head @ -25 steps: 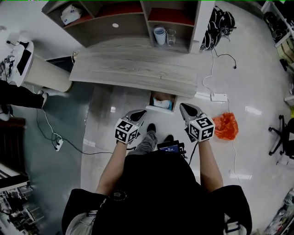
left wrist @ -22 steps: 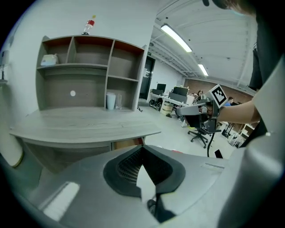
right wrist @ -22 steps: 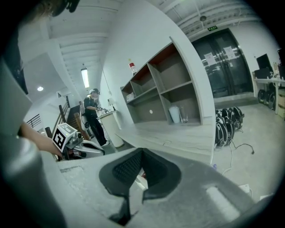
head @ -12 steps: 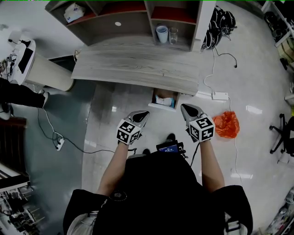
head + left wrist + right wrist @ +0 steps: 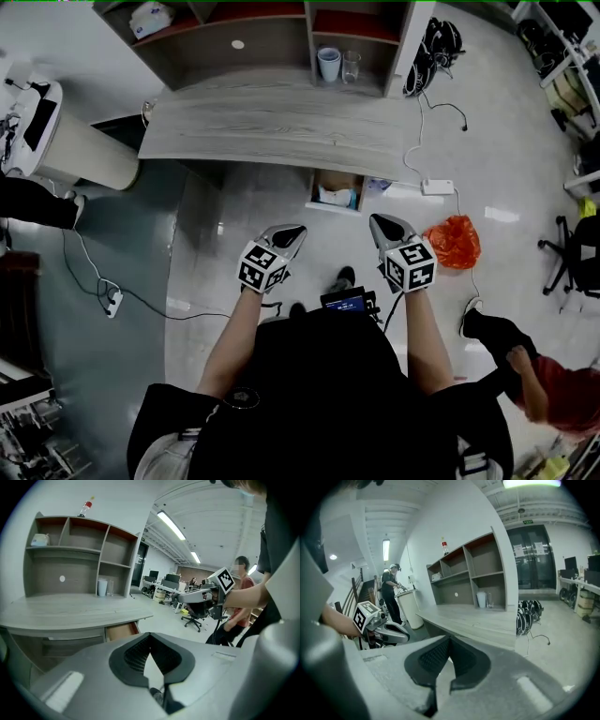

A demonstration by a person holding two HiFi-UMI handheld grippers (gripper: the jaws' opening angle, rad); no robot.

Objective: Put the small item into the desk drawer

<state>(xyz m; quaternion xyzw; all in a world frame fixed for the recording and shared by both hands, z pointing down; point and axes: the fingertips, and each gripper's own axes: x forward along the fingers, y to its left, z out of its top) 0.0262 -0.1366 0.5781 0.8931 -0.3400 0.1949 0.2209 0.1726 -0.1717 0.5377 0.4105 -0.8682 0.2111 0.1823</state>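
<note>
The desk drawer stands pulled out under the grey wooden desk, and a small white and blue item lies inside it. In the left gripper view the drawer shows its brown side. My left gripper and right gripper hover side by side over the floor, short of the drawer and apart from it. Both are shut with nothing between the jaws, as the left gripper and right gripper show in their own views.
A hutch on the desk holds a white cup, a glass and a tissue pack. An orange bag, a power strip and cables lie on the floor at right. A crouching person is at the lower right.
The desk and drawer have slid up and away in the head view, so both grippers stand farther back from the drawer. A person has come into view at the lower right.
</note>
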